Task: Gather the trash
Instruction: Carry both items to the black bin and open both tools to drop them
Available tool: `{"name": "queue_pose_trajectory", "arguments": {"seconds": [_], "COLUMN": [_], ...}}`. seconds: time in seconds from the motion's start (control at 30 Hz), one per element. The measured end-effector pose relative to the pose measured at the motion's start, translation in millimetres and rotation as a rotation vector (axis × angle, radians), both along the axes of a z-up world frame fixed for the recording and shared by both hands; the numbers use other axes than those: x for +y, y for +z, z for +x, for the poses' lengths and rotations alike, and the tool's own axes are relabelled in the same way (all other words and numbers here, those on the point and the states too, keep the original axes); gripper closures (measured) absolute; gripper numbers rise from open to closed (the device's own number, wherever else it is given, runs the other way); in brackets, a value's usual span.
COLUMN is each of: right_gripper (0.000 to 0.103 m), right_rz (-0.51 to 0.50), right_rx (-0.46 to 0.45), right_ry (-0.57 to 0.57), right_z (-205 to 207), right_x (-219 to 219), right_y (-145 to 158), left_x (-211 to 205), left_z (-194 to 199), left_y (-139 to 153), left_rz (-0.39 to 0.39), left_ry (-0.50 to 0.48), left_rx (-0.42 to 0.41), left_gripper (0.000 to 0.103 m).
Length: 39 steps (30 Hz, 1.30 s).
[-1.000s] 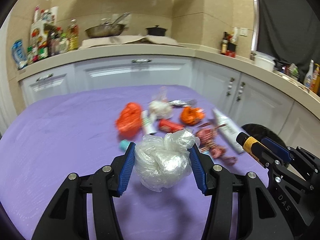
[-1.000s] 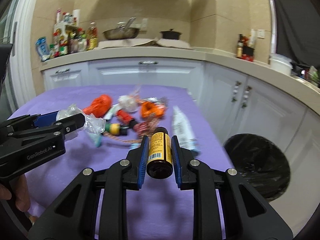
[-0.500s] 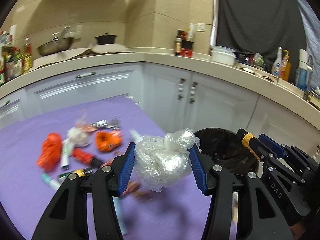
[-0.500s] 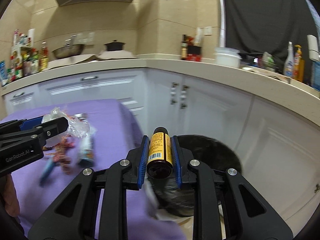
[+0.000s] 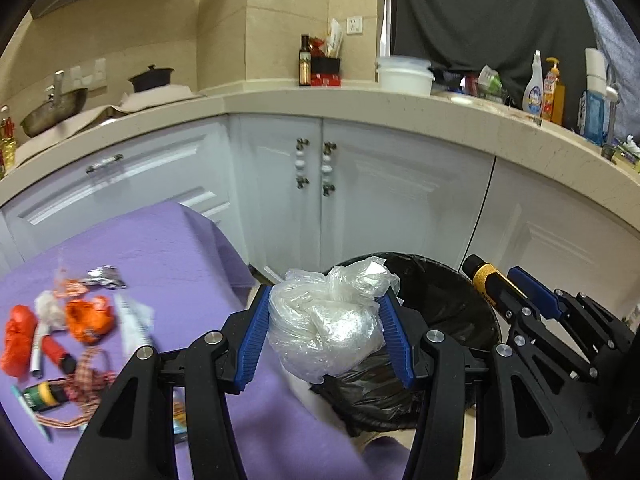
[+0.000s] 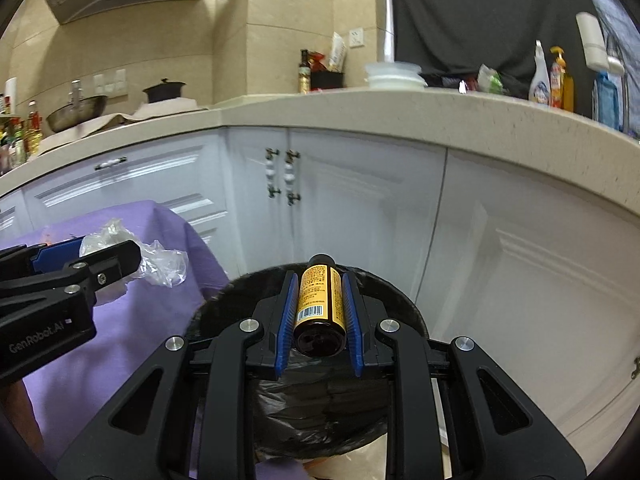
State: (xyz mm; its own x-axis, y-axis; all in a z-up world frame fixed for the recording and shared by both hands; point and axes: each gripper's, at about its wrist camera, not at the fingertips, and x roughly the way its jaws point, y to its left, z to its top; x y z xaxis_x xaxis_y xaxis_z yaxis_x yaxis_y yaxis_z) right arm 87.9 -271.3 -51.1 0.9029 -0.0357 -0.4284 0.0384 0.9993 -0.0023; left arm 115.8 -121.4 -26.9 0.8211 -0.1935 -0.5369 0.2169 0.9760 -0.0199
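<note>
Left hand-held gripper (image 5: 326,330), in its own view, pinches a crumpled clear plastic bag (image 5: 328,320) between the blue pads, and it now hangs past the edge of the purple-covered bench (image 5: 168,236), over the near rim of the black-lined bin (image 5: 452,304). A second ago that same bag sat over the middle of the cloth with the litter pile straight ahead; now the pile (image 5: 72,332) has slid off to the lower left and white cabinets fill the frame. At the right edge the right hand-held gripper (image 5: 504,284) shows with a brown bottle (image 5: 486,278) sticking out over the bin. In the right wrist view, the right hand-held gripper (image 6: 318,308) clamps the brown bottle (image 6: 320,300) by its yellow label, neck pointing forward, directly above the bin (image 6: 404,308), where earlier it was above the cloth. The left one (image 6: 86,258) shows at the left with the plastic bag (image 6: 160,266), above the cloth's edge just short of the bin. Both loads look carried to the drop point; letting go is likely next, the bottle better centred than the bag.
</note>
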Motion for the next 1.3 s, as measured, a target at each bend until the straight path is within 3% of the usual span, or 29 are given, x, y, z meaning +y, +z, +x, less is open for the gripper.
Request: {"name": "queue_pose_trajectory", "arguments": {"seconds": [0.47,0.6,0.8,1.07,1.3], "right_gripper": [0.08,0.064,0.059,0.052,0.05], "right_rz": [0.048,0.057,0.064,0.062,0.071], "right_rx": [0.058,0.053,0.039,0.021,0.02], "right_ry": [-0.045,-0.068,-0.089,-0.072,0.009], "right_z": [38,41,34,20,6], "right_x": [-33,-36,-39,-26,11], "right_y": [-33,-33,-26,-9,3], "left_x": [-36,-35,-34,-10,36], "left_z": [38,39,32,16,-8], "left_y": [-27,-27,-20,-9,2], "left_rz": [0.019,0.01,0.019,0.016,0.032], "left_ry": [0.008,0.011,0.015,0.05,0.118], "left_rx": [0.083,0.083,0.044,0.026,0.001], "left_gripper": [0.049,0.036,0.027,0.024,0.024]}}
